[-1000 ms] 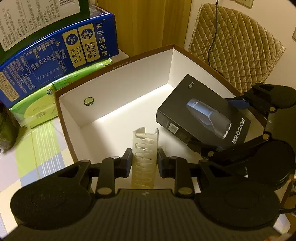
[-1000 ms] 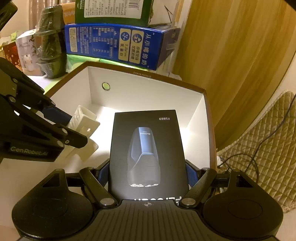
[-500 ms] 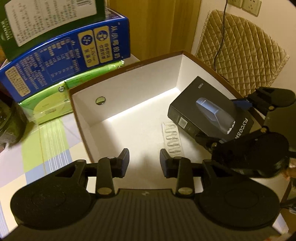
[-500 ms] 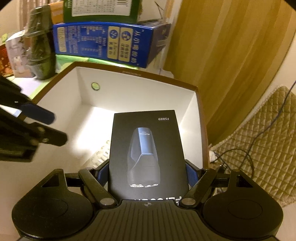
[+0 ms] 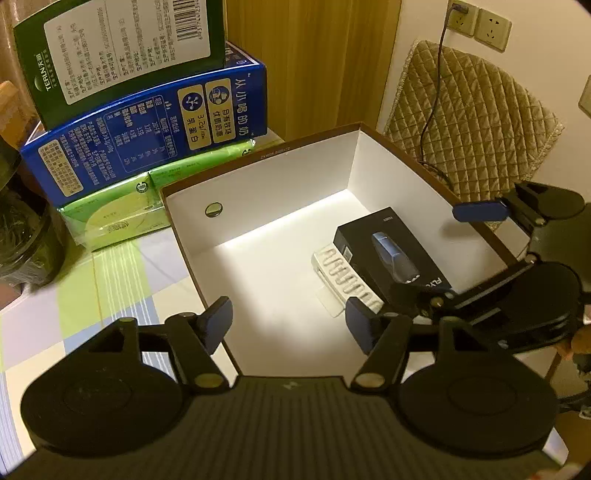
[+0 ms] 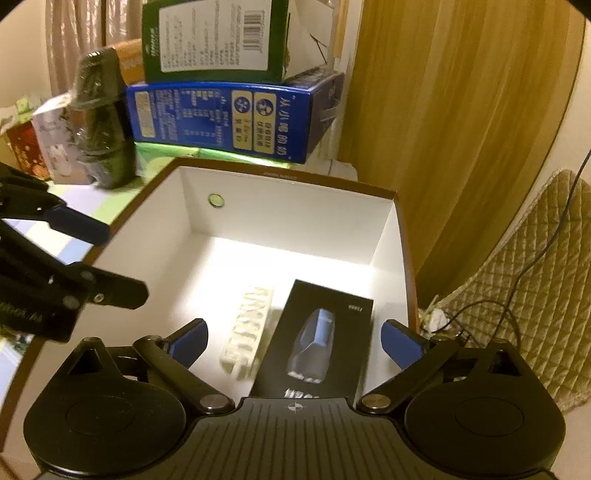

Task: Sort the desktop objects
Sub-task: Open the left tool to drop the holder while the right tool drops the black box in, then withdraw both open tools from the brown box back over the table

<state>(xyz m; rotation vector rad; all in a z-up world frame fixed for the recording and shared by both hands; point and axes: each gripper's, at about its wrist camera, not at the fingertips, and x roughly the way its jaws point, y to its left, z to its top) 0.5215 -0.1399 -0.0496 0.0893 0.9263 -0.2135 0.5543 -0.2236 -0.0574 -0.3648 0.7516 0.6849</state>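
A white-lined box with a brown rim [image 5: 258, 162] sits on a checked tablecloth [image 5: 118, 280]; inside it, toward the 4 o'clock corner in the left wrist view, a black shaver box [image 5: 391, 251] lies flat on the floor; a white ribbed plastic piece [image 5: 343, 277] lies just beside it on its 9 o'clock side, seemingly touching along the edge; the right wrist view shows the same pair with the white ribbed plastic piece [image 6: 247, 328] at 9 o'clock of the black shaver box [image 6: 321, 339]; the left gripper [image 5: 288, 321] hangs above the near edge of the box, its jaws opening, nothing between them; the right gripper [image 6: 295, 343] is spread wide and opening further above the shaver box, its blue pads standing clear of the box's sides, so it grips nothing; outside the box at 11 o'clock a blue carton [image 5: 155, 136] rests on green packets [image 5: 122, 210], with a green carton [image 5: 122, 48] stacked on top; a quilted cushion [image 5: 472, 122] stands at 2 o'clock, a cable [image 5: 436, 92] running down over it from a wall socket [image 5: 461, 18]
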